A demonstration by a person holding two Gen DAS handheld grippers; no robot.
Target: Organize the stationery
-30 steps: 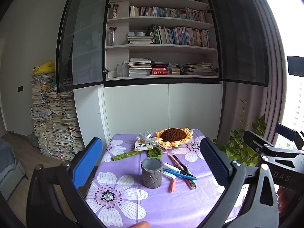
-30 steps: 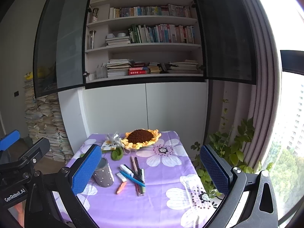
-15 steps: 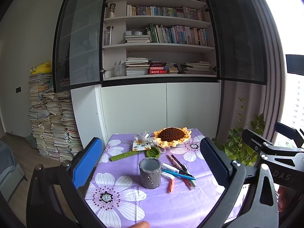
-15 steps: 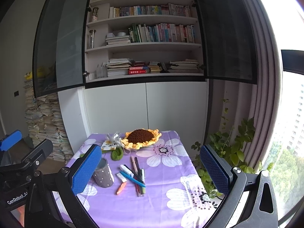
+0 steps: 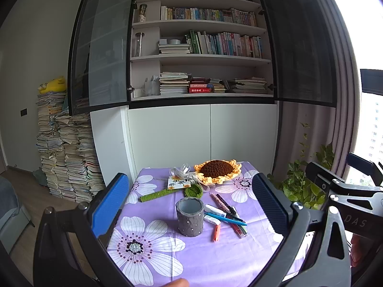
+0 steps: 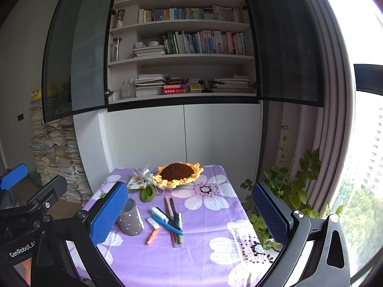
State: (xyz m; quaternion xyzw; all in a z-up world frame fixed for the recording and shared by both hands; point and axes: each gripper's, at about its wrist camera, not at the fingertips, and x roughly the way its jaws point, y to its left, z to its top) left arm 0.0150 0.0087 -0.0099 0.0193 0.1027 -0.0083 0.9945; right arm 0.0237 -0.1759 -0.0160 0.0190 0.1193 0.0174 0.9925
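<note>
Above the purple tablecloth, both hand-held grippers still wide, empty, slightly lower.

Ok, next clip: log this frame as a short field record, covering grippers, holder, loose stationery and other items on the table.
left gripper: open, holding nothing, above the near table edge
right gripper: open, holding nothing
pen holder: grey, upright, looks empty
pens: loose pile lying flat, right of the holder
orange marker: flat, apart from the pile, near the holder
crochet sunflower: far end of the table
tablecloth: purple with white flowers
progress: nothing in the holder yet
</note>
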